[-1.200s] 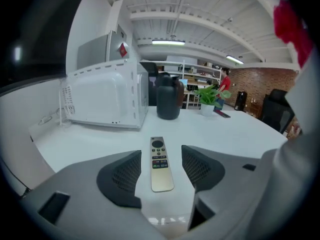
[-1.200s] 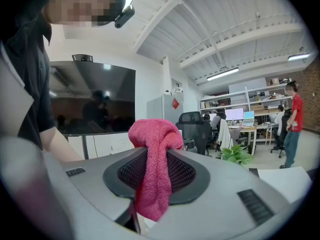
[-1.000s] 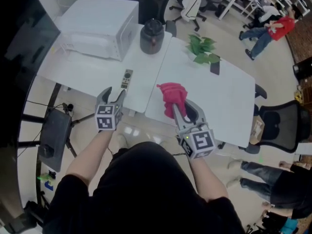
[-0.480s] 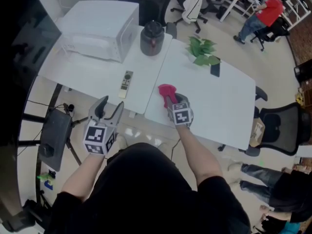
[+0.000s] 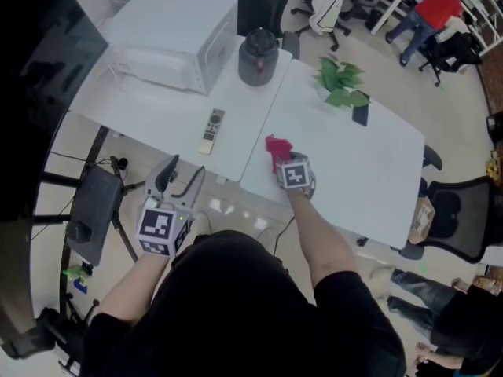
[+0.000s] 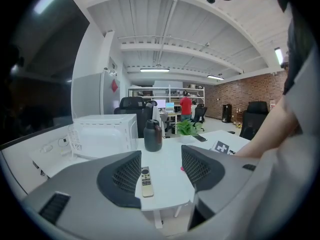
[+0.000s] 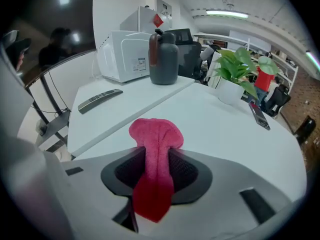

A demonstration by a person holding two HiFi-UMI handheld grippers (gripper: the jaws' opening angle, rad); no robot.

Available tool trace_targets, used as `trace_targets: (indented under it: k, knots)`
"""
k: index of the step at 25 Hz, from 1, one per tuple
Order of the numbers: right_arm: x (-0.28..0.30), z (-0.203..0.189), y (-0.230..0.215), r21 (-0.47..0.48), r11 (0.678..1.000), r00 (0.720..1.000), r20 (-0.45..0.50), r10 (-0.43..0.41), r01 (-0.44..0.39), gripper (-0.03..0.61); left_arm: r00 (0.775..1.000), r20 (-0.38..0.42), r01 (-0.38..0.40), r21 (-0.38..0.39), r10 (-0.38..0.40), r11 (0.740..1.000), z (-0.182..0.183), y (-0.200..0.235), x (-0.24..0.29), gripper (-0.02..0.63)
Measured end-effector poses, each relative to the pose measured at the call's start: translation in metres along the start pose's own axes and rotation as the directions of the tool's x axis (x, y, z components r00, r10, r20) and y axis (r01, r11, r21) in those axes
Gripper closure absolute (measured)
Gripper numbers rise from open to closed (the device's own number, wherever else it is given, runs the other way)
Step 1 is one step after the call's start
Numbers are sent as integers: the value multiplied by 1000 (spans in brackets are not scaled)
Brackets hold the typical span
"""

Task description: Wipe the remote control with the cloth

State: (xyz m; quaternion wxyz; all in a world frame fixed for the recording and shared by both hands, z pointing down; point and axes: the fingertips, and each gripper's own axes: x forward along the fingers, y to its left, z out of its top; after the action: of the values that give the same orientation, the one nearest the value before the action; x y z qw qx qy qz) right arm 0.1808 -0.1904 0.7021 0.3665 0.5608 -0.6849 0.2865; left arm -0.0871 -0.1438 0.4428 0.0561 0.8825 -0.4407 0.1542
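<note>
The grey remote control point(image 5: 211, 129) point(image 6: 146, 181) point(image 7: 99, 100) lies on the left white table point(image 5: 149, 112), near its front edge. On the right white table point(image 5: 354, 163) lies the pink cloth point(image 5: 277, 148) point(image 7: 155, 134), bunched at its far end. My right gripper point(image 5: 281, 162) point(image 7: 156, 156) is low over this table. Its jaws are opening, and the cloth's tail runs loosely between them. My left gripper point(image 5: 182, 171) point(image 6: 161, 171) hangs open and empty off the left table's front edge, pointing at the remote.
At the back of the left table stand a white microwave point(image 5: 169, 34) and a dark jug point(image 5: 258, 56). The right table carries a potted plant point(image 5: 342, 85) and a dark phone point(image 5: 360, 115). An office chair point(image 5: 456, 218) stands to the right, with people beyond.
My right gripper carried the cloth forward and down onto the right table, and its jaws have loosened. My left gripper drew back and down from the remote, staying open.
</note>
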Motion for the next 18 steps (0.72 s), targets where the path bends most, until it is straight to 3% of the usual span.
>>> trace_targets:
  k: [5,8,12,18]
  knots:
    - [-12,6,-9,7,1000,999,39,-29,29,390,1000,10,8,8,-9,1000,5,-3,5,357]
    - [-44,26,-8,26,1000,985,174,-12,8,374,999,24,23,7,-23,1000,12,-8,12,357]
    - [-125,73,9,-17,1000,912,410,29,-24,374,996,56,72,22,-73,997,25,-20,26,357]
    - [-235,114,52,-79,996,796,599,85,-47,443,975,111,180,101,-191,978,53,-52,43,377]
